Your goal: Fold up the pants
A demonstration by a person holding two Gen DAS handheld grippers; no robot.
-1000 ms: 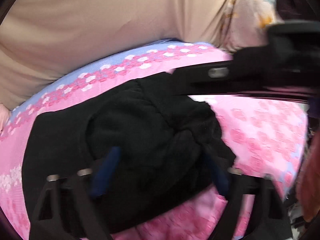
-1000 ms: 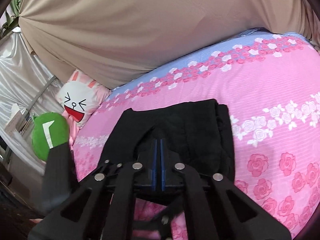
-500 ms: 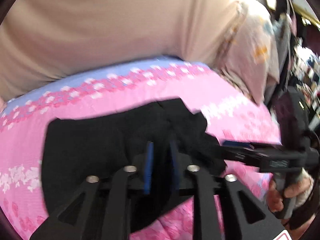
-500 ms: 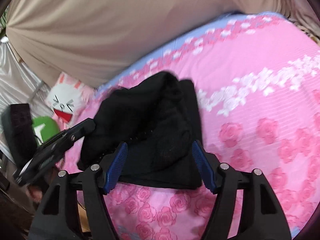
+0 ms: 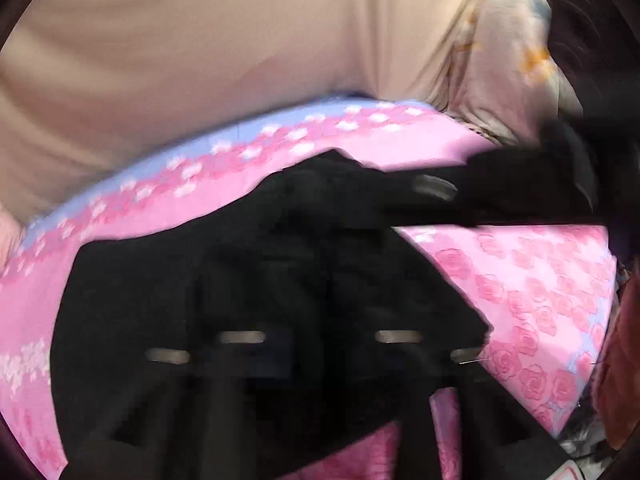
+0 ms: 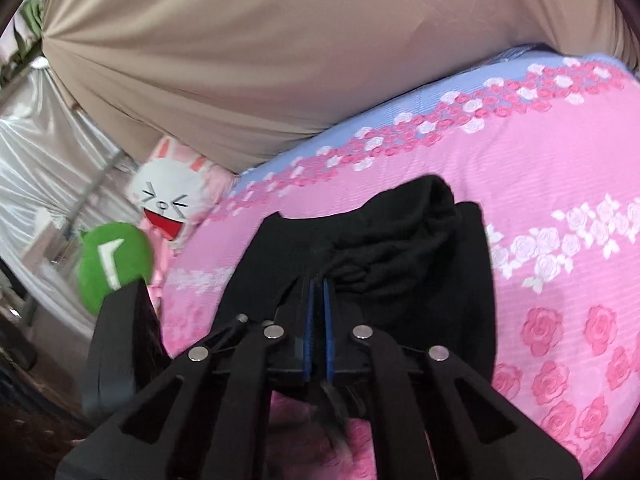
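Black pants (image 5: 280, 248) lie bunched in a rough fold on the pink rose bedsheet (image 5: 520, 280). In the left wrist view my left gripper (image 5: 320, 320) hovers low over them. It is smeared by motion, its jaws are closing with pants fabric beneath, and the pads are lost in the blur. The right gripper's black frame (image 5: 500, 196) reaches in from the right to the pants' far edge. In the right wrist view my right gripper (image 6: 319, 280) is shut on a gathered pinch of the pants (image 6: 420, 248), blue pads nearly together. The left gripper's body (image 6: 120, 340) shows at lower left.
A beige curtain (image 6: 280, 60) hangs behind the bed. A white bunny cushion (image 6: 168, 200) and a green plush (image 6: 112, 260) sit at the bed's left end. A pale floral pillow (image 5: 500, 60) lies at the far right. The sheet (image 6: 560, 160) spreads right of the pants.
The right jaws stood wide around the pants half a second ago and have shut on a pinch of fabric. The left gripper's jaws narrowed from wide, and its view swung sideways into blur.
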